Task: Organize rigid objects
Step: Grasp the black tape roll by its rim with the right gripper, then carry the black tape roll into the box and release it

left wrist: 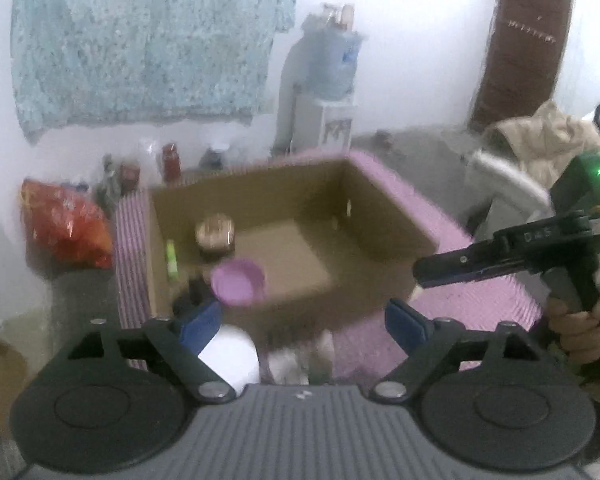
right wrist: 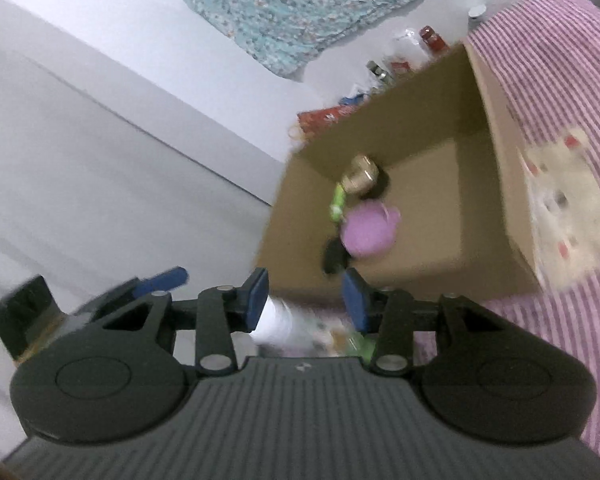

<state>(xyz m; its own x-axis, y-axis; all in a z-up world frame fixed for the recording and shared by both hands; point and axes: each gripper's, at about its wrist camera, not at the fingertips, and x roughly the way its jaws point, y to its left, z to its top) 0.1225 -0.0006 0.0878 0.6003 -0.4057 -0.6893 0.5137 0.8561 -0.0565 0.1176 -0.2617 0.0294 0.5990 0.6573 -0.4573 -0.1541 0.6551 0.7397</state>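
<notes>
Rigid objects already sat in your open brown cardboard box (left wrist: 300,236) on the pink-striped bed cover (left wrist: 452,308): a round purple plastic bowl (left wrist: 238,282), a gold-lidded round tin (left wrist: 215,233), a slim green tube (left wrist: 171,258) against the wall, and something black you could not make out. Just below both grippers lay a white cylindrical plastic bottle (left wrist: 230,354), with blurred small items beside it.

Your left gripper (left wrist: 304,320) had its blue fingers (left wrist: 406,322) spread wide with nothing between them. Your right gripper (right wrist: 306,300) was also open, less widely, and empty; the bottle (right wrist: 278,322) lay just beyond its left finger.

That bottle looked light, stiff and smooth, so it could roll or slip; you would probably do best taking it across the middle of its body.

Only the left view showed your right gripper (left wrist: 440,270) seen from the side, the hand (left wrist: 580,330) on its handle, the red snack bag (left wrist: 66,226) and the water dispenser (left wrist: 324,92). Only the right view showed the spotted cream cloth (right wrist: 568,204) draped beside the box (right wrist: 420,144).
</notes>
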